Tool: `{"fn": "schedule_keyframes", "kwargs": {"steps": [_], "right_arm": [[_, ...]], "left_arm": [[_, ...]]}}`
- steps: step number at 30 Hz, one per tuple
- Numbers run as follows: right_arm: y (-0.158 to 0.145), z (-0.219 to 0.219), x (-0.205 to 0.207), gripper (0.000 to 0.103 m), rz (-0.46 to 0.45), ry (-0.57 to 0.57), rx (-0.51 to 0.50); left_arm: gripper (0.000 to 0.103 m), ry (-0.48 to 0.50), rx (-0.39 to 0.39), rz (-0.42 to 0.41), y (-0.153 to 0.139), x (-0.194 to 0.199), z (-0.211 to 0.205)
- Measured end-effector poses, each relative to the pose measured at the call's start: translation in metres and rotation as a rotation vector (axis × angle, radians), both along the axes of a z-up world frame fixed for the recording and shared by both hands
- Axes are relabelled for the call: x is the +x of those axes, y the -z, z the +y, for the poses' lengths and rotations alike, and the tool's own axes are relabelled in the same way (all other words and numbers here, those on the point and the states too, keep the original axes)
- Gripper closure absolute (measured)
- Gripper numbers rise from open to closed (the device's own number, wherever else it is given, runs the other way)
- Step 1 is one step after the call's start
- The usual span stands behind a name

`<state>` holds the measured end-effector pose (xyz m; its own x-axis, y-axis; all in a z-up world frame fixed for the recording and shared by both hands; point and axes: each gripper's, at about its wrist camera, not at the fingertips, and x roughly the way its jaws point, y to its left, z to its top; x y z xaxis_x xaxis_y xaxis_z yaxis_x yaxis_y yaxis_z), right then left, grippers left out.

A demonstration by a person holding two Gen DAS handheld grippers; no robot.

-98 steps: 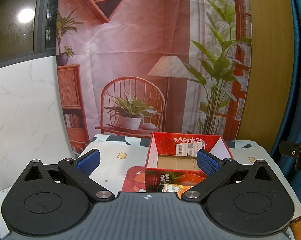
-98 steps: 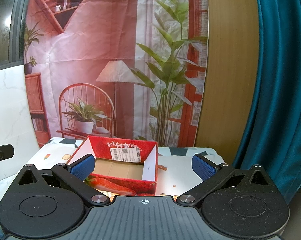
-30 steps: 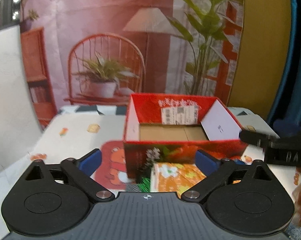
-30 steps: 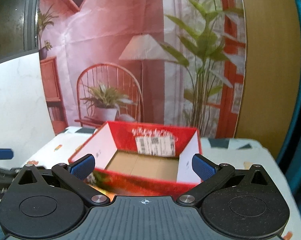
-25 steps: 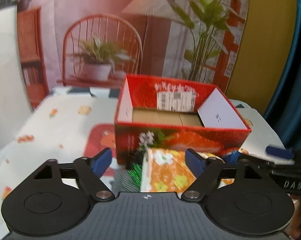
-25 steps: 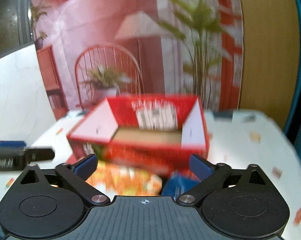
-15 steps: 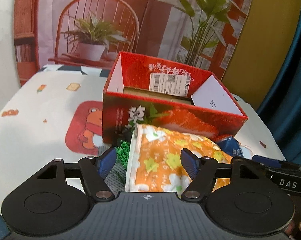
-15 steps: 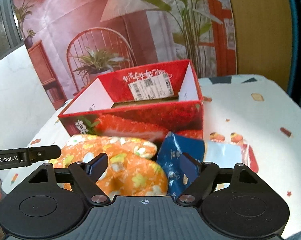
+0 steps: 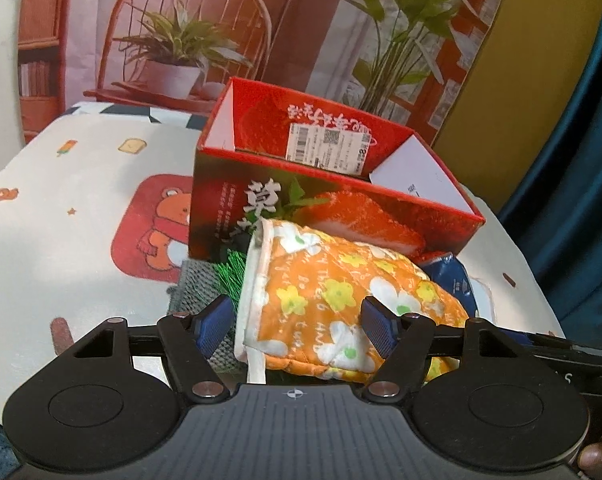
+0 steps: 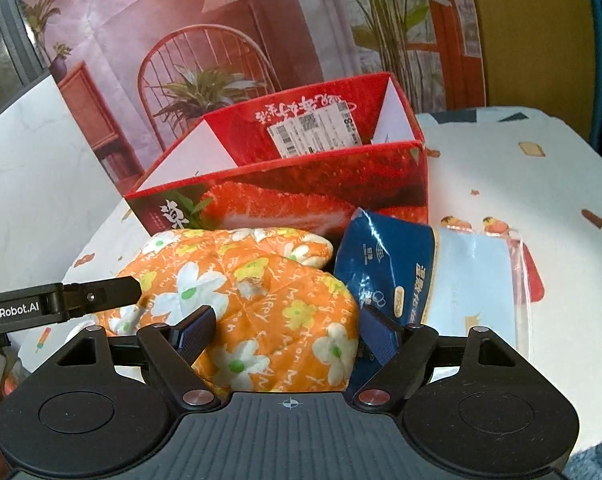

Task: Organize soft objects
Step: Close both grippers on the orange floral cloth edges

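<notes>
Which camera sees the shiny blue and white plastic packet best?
The right wrist view: the shiny blue and white plastic packet shows nearly whole beside the orange flowered mitt. The left wrist view catches only a blue corner behind the mitt.

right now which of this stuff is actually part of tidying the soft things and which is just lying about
Part of the job:
- orange flowered oven mitt, between the pads of both the left gripper and the right gripper
- blue tissue pack
- grey knit cloth under the mitt
- open red strawberry box

Just lying about:
- printed tablecloth
- room-scene backdrop
</notes>
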<state>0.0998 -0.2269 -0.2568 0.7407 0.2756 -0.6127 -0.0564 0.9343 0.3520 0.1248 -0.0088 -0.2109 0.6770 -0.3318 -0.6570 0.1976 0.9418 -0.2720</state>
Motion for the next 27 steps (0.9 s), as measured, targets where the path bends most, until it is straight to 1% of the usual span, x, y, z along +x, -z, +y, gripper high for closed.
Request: {"fn": "schedule_keyframes", "kwargs": {"steps": [6,7,9,14,17,20,21,22,23,25,27], "right_arm": [[0.007,-0.001,0.005,0.026,0.017,-0.008,0.015],[0.007,-0.001,0.005,0.026,0.019,-0.01,0.016],[0.008,-0.001,0.005,0.028,0.025,-0.012,0.015],[0.009,0.002,0.006,0.03,0.03,-0.032,-0.002],[0.008,0.004,0.007,0.034,0.032,-0.04,-0.005],[0.005,0.006,0.005,0.046,0.017,-0.056,-0.011],[0.003,0.007,0.003,0.053,0.01,-0.061,-0.013],[0.001,0.007,0.002,0.058,0.002,-0.064,-0.018],[0.0,0.007,0.001,0.061,-0.006,-0.067,-0.022],[-0.004,0.006,-0.001,0.076,-0.023,-0.069,-0.024],[-0.007,0.006,-0.003,0.078,-0.036,-0.07,-0.026]], "left_arm": [[0.03,-0.006,-0.034,0.036,0.01,0.003,0.005],[0.034,-0.007,-0.038,0.038,0.011,0.003,0.005],[0.047,0.001,-0.046,0.048,0.012,0.004,0.005],[0.052,0.005,-0.033,0.054,0.014,0.003,0.004],[0.058,0.008,-0.033,0.045,0.012,0.002,0.003],[0.068,0.013,-0.033,0.027,0.008,-0.002,0.004],[0.073,0.017,-0.035,0.019,0.007,-0.003,0.004],[0.075,0.02,-0.036,0.012,0.005,-0.004,0.004],[0.076,0.022,-0.037,0.005,0.004,-0.005,0.004],[0.079,0.027,-0.037,-0.007,0.002,-0.007,0.004],[0.079,0.032,-0.035,-0.011,0.001,-0.008,0.003]]}}
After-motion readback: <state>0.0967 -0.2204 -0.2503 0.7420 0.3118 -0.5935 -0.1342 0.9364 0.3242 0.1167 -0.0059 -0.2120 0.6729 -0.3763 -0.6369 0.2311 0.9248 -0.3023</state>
